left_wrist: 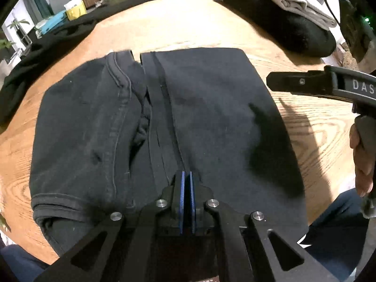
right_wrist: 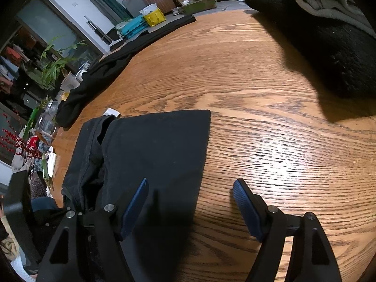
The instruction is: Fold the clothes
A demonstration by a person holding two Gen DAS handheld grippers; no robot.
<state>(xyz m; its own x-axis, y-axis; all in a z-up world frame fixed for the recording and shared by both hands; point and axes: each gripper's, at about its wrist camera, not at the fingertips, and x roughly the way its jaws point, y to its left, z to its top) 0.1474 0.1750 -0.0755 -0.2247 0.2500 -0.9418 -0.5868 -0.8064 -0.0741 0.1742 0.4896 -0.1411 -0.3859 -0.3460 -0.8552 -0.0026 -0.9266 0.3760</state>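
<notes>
**Folded dark garment at risk of springing open**

The left gripper is sitting with its blue pads pressed together, low over the near edge of the dark garment. Whether a thin layer of cloth is pinched between them I cannot tell; no fabric is showing between the pads. The right gripper is hanging with its fingers spread wide and nothing between them, one pad over the garment's right edge, the other over bare wood.

The garment is lying folded on the wooden table, near the person, its hems and seam ridges bunching on the left half.

Risks, as I am judging them: if the left pads are gripping only one layer, any pull is likely dragging that layer and undoing the fold. The lumpy left side is looking thick and may be pushing the stack open. The right gripper, closing at the edge, may be catching too few layers. The stacked clothes at the far right are lying well apart.
</notes>
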